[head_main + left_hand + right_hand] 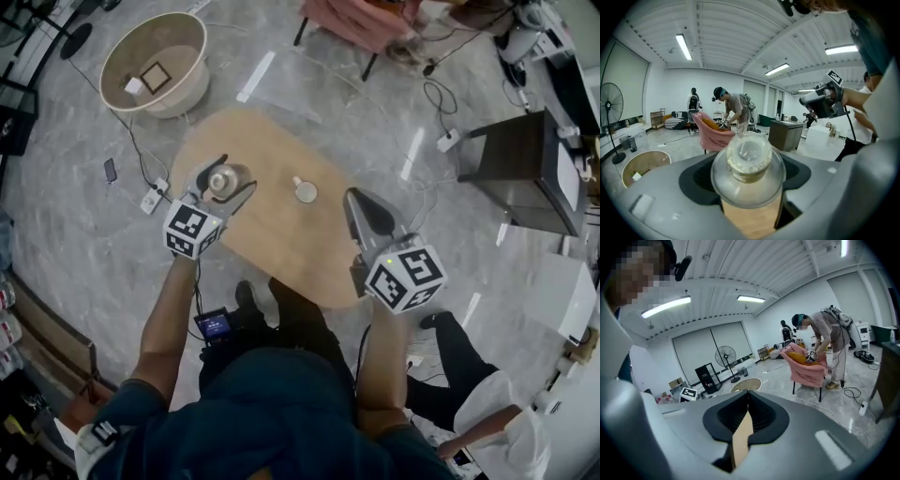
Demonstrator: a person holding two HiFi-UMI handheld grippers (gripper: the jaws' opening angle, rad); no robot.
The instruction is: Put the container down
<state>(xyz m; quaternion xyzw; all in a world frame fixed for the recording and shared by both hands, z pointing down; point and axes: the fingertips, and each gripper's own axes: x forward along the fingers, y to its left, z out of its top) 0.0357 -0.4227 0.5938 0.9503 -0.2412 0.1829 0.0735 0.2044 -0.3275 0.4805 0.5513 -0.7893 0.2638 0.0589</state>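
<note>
Set-down step: jar gripped, not yet released.
Head view: left gripper clamped on jar, centre-left over table; right gripper closed, empty. Left gripper view: jar mid-frame between jaws. Right gripper view: jaws together, nothing held. Next, probably: seat base flat, then release.

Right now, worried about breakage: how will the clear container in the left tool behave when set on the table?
The container looks like clear glass or hard plastic: probably rigid, smooth, perhaps slippery, and possibly breakable if dropped. Its round shape may roll if laid sideways on the table.
</note>
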